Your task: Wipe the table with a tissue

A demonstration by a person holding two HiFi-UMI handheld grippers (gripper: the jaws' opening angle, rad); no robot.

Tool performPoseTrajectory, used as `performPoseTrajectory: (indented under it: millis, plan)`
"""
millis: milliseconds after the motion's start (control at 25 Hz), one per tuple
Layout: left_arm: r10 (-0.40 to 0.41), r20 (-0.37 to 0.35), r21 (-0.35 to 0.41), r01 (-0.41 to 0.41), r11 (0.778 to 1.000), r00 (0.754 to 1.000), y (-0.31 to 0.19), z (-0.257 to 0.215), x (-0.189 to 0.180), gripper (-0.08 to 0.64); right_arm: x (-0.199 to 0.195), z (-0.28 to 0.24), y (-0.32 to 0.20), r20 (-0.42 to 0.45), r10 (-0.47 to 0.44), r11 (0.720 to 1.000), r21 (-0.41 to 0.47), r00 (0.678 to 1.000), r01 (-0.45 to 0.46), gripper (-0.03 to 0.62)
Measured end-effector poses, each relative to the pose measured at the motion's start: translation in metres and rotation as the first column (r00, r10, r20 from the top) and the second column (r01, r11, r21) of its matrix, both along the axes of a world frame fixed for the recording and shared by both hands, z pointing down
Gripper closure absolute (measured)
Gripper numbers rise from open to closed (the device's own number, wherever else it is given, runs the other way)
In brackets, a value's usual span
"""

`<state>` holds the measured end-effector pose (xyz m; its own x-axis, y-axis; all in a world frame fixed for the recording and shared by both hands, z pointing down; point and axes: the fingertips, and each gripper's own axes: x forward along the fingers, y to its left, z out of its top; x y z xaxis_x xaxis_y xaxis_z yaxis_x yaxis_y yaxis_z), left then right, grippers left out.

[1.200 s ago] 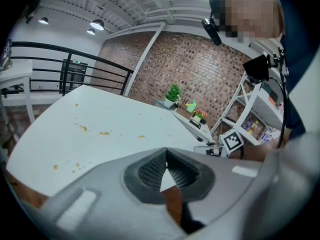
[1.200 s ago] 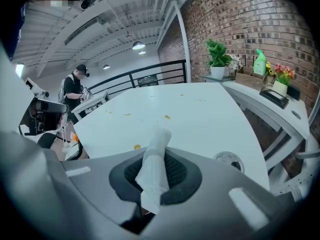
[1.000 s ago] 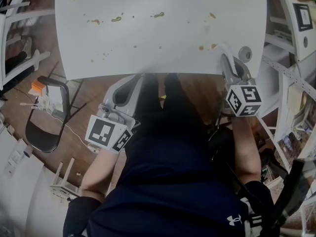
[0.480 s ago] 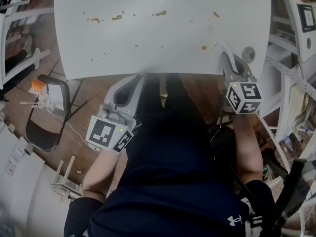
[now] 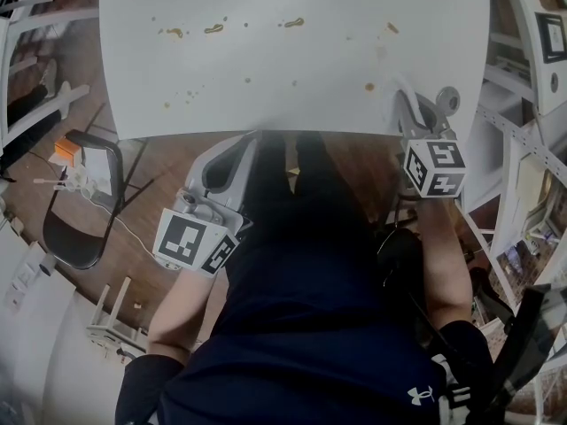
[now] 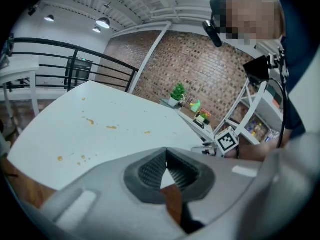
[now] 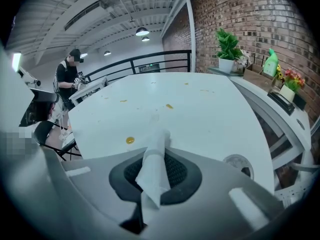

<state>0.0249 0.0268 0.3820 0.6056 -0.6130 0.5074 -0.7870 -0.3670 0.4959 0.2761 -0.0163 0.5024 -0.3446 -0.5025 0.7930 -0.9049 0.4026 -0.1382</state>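
A person in a dark shirt (image 5: 310,326) faces the near edge of a white table (image 5: 292,69), a gripper in each hand. The left gripper (image 6: 166,151) is held off the table, just short of that edge. Its jaws are closed tip to tip on nothing, and only a small gap behind the tips shows table and floor. The right gripper (image 7: 156,154) is at the table's near right corner, jaws clamped on a rolled white tissue (image 7: 152,176) whose free end pokes forward over the tabletop — whether it touches the surface cannot be told. A round grommet (image 7: 235,161) is set in the corner to its right, and an orange-brown spot (image 7: 130,140) lies just ahead. More brownish smears (image 5: 213,30) dot the far half of the table. Beyond it are a black chair (image 5: 69,237) on the wooden floor, a potted plant (image 7: 227,46) and a brick wall (image 7: 260,14).
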Motion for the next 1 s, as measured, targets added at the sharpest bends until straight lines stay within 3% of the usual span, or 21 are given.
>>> performPoseTrajectory:
  millis: [600, 1000]
  plan:
    - [-0.057, 0.005, 0.009, 0.057, 0.998, 0.998, 0.009, -0.001, -0.001, 0.557, -0.008, 0.001, -0.001, -0.01, -0.052, 0.999, -0.002, 0.999, 0.052, 0.578]
    - [-0.148, 0.027, 0.019, 0.148, 0.989, 0.989, 0.037, -0.011, 0.003, 0.557, -0.028, 0.002, 0.001, -0.003, -0.177, 0.984, 0.016, 0.984, 0.177, 0.578]
